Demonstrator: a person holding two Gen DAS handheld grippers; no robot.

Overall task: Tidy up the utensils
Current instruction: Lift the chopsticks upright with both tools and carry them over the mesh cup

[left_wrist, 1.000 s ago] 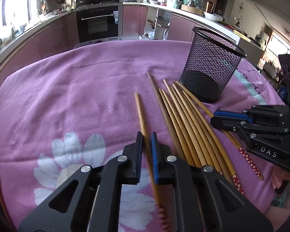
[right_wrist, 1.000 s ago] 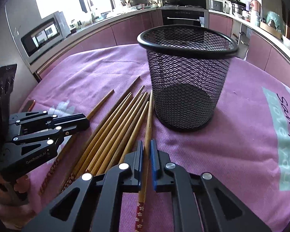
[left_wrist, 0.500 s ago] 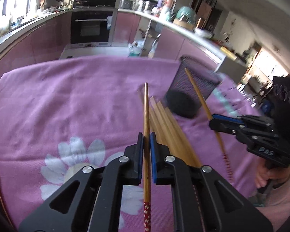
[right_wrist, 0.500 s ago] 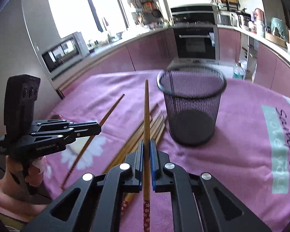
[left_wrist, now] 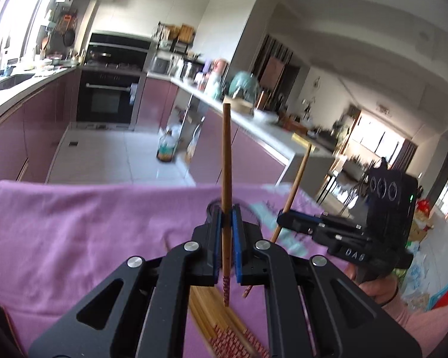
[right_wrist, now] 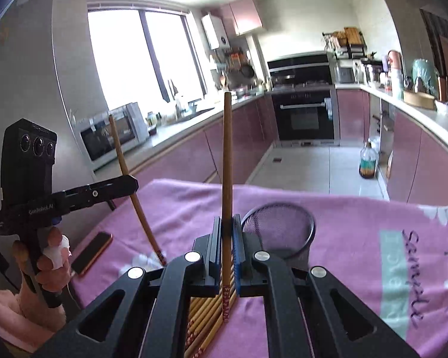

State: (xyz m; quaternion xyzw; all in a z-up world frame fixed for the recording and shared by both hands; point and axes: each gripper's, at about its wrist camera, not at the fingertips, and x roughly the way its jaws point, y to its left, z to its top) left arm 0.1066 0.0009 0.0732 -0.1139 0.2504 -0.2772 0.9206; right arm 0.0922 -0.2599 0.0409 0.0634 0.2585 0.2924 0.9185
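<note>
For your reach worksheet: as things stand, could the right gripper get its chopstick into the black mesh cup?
Probably yes. The right gripper is shut on a chopstick, and the mesh cup stands upright just beyond it with its mouth open and nothing across it.

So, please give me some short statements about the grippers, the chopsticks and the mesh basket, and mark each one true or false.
1. Each gripper is shut on one chopstick. True: the left gripper clamps a chopstick, and the right gripper clamps another chopstick.
2. The black mesh basket is already full of chopsticks. False: it looks empty.
3. More chopsticks lie on the purple cloth. True.
4. Both held chopsticks lie flat on the cloth. False: both are lifted, pointing up.
5. A phone lies on the cloth. True.
</note>
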